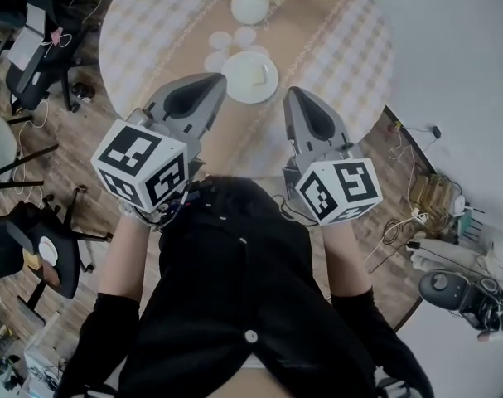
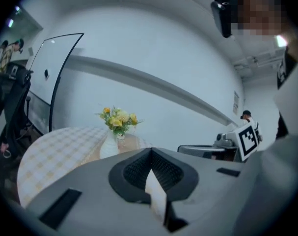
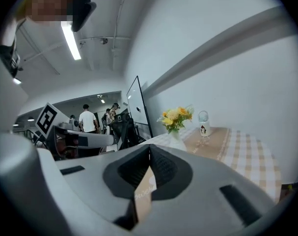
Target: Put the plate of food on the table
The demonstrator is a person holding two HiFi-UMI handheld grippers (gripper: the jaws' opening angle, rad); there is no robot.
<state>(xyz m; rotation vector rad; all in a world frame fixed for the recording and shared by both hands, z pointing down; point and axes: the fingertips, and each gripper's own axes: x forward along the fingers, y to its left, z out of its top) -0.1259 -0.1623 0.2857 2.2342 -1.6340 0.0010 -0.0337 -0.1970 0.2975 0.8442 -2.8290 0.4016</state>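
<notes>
A white plate (image 1: 249,77) with a pale piece of food rests on the tan runner of the round checked table (image 1: 152,31). It sits just beyond both gripper tips and neither gripper touches it. My left gripper (image 1: 214,85) is raised at the near left of the plate, jaws shut, nothing held. My right gripper (image 1: 294,98) hangs at the near right, also shut and empty. In the left gripper view the closed jaws (image 2: 150,151) show only a thin pale strip at their seam. The right gripper view (image 3: 149,149) shows the same. Both gripper bodies hide the plate from these views.
A white vase of yellow flowers (image 1: 249,5) stands behind the plate, with small white discs (image 1: 222,44) between them. A small globe jar (image 3: 203,123) is on the runner. Office chairs (image 1: 36,73) stand left; cables and devices (image 1: 458,288) lie on the floor right. People (image 3: 87,119) stand far off.
</notes>
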